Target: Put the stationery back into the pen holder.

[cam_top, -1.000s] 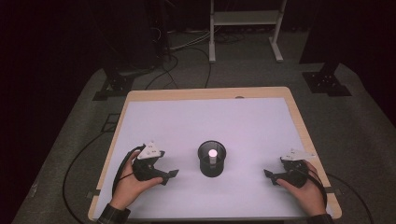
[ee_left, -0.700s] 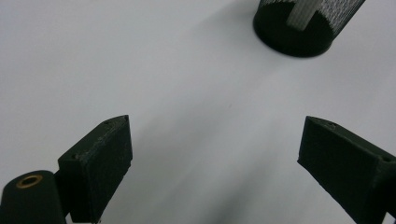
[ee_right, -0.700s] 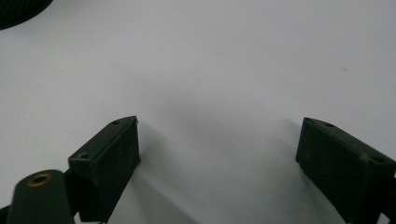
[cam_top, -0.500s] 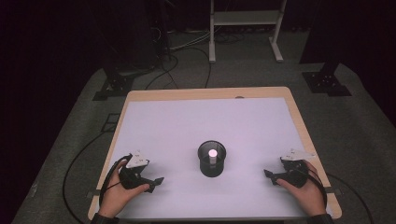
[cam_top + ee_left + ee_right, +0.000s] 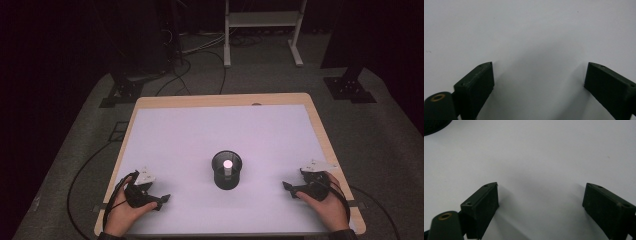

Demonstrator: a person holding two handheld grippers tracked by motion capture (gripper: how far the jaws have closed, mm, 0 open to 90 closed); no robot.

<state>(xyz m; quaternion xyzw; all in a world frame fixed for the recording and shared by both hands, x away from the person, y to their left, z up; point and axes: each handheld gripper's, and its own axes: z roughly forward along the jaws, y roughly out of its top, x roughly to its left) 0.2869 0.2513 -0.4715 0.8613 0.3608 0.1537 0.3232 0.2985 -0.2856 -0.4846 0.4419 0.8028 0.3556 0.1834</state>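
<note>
A black mesh cup (image 5: 226, 170) stands near the middle of the white table (image 5: 220, 130), with a white round-topped object (image 5: 227, 164) upright inside it. My left gripper (image 5: 161, 200) rests at the near left, well apart from the cup. In the left gripper view it (image 5: 539, 82) is open, with bare table between its jaws. My right gripper (image 5: 289, 187) lies at the near right, pointing toward the cup. Its own view shows it (image 5: 540, 202) open on nothing, with the cup's dark edge (image 5: 434, 125) at top left.
The table has a wooden rim (image 5: 320, 130). Beyond it on the dark floor are cables (image 5: 195, 50), a white metal frame (image 5: 262, 25) and black stand bases (image 5: 350, 87). A cable (image 5: 82, 175) trails off the table's left side.
My left gripper has moved back toward the near left corner, away from the cup. The right gripper and the cup have stayed where they were.
</note>
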